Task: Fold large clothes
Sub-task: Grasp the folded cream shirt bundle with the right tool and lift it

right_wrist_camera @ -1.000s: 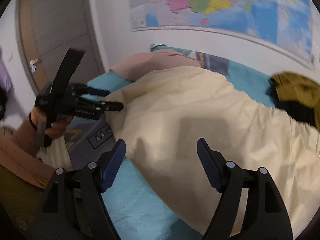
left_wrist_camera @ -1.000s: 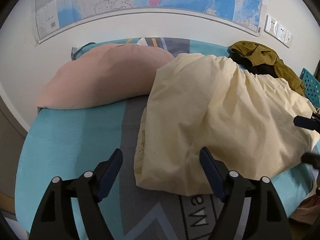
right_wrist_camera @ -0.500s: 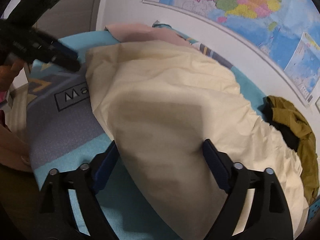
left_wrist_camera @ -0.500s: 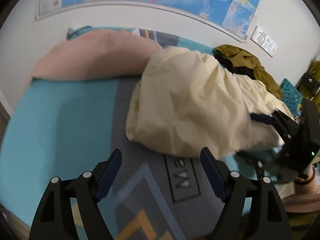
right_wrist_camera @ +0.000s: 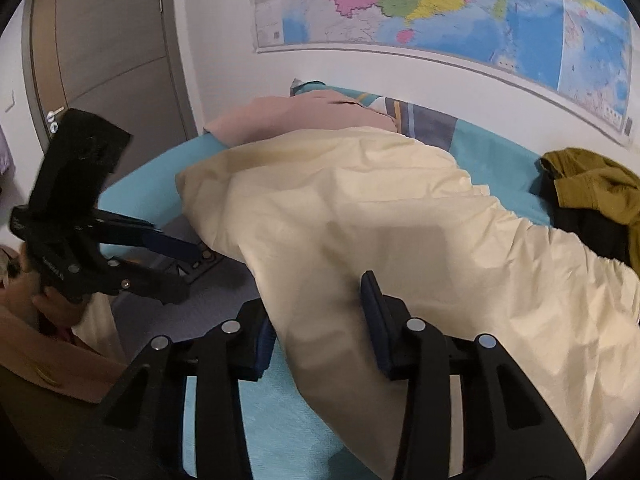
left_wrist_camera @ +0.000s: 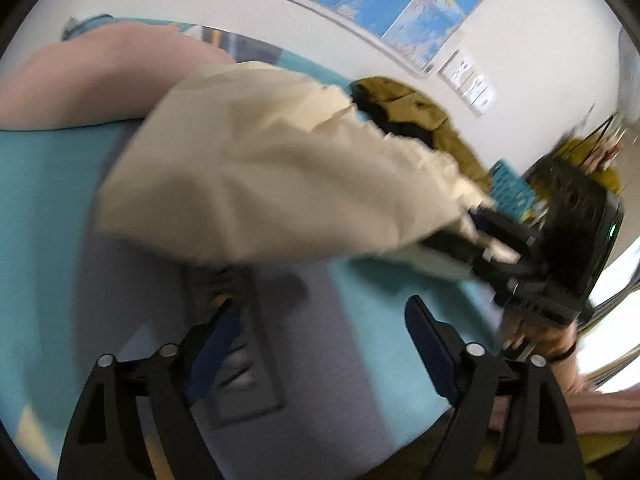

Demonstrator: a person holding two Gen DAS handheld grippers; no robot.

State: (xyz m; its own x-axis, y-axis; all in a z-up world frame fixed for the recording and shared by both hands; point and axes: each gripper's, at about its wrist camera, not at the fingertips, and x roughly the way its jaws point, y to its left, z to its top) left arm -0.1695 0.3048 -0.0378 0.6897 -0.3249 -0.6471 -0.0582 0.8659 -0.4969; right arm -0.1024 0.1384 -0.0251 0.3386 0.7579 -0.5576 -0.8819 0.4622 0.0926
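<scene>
A large cream garment [left_wrist_camera: 272, 168] [right_wrist_camera: 400, 208] lies crumpled across the bed [left_wrist_camera: 40, 220] [right_wrist_camera: 280, 420]. My right gripper [right_wrist_camera: 316, 304] is at the garment's near edge, jaws closing, with a fold of the cream cloth between its fingers and a gap still showing. In the left wrist view the right gripper [left_wrist_camera: 476, 220] reaches into the garment's right end, blurred. My left gripper [left_wrist_camera: 322, 304] hovers over the grey part of the bed cover just short of the garment, jaws opening with nothing between them. From the right wrist it appears as the left gripper [right_wrist_camera: 188, 272] beside the garment's left corner.
A pink pillow [left_wrist_camera: 92, 80] [right_wrist_camera: 304, 116] lies at the bed's head. An olive garment [left_wrist_camera: 416, 116] [right_wrist_camera: 596, 184] is heaped on the far right by a teal basket [left_wrist_camera: 512, 192]. A wall map [right_wrist_camera: 440, 0] hangs behind the bed and a door [right_wrist_camera: 100, 40] stands on the left.
The right gripper's jaws have narrowed around the fold of cream cloth. The left gripper has swung right and tipped down, bringing the right gripper into its view.
</scene>
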